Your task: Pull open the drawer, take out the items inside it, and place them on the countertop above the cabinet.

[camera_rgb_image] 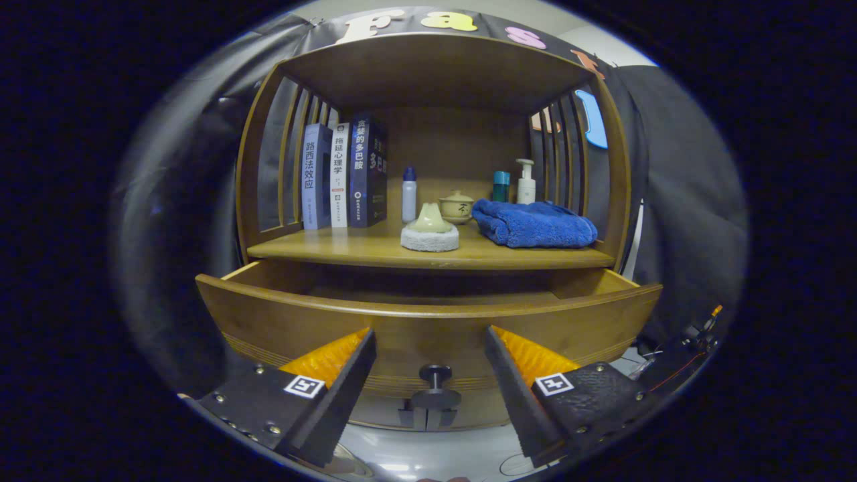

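Observation:
The wooden drawer (428, 321) stands pulled out toward me, its curved front just ahead of my fingers and its inside hidden behind the front panel. Its dark round knob (435, 375) sits between my fingers, untouched. My gripper (432, 341) is open, nothing held. Above the drawer, the countertop (348, 251) carries a pale cone-shaped item on a white round pad (430, 231) near its front edge and a folded blue towel (535, 224) to the right of it.
Three upright books (345, 175) stand at the countertop's left. At the back are a small white bottle (409, 195), a lidded ceramic cup (456, 206), a teal tube (501, 186) and a pump bottle (525, 182). Slatted side walls and a top board enclose the shelf.

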A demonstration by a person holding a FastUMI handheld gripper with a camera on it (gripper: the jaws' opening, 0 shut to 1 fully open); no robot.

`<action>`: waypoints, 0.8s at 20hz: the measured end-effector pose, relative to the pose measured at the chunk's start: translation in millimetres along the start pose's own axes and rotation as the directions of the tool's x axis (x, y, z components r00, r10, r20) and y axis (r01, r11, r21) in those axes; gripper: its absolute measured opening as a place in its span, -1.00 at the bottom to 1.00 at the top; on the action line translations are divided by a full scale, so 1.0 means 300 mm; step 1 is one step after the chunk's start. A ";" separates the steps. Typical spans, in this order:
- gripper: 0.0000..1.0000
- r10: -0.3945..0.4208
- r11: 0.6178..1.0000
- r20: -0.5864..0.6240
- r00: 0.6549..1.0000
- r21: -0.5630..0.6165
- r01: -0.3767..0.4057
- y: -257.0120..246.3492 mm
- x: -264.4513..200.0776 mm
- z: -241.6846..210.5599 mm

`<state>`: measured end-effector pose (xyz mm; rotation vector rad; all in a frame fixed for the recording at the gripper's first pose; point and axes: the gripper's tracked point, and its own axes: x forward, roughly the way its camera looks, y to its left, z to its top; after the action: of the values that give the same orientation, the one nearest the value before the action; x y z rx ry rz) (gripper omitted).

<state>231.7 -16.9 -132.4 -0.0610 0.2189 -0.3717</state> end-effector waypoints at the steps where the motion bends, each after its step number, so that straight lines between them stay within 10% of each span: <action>1: 0.97 0.001 1.000 0.006 1.000 -0.008 -0.001 0.000 0.014 0.003; 16: 0.97 -0.009 0.996 0.023 1.000 -0.085 0.010 0.001 0.127 0.015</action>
<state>267.3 -30.6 -135.8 -0.1496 0.2123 -0.3711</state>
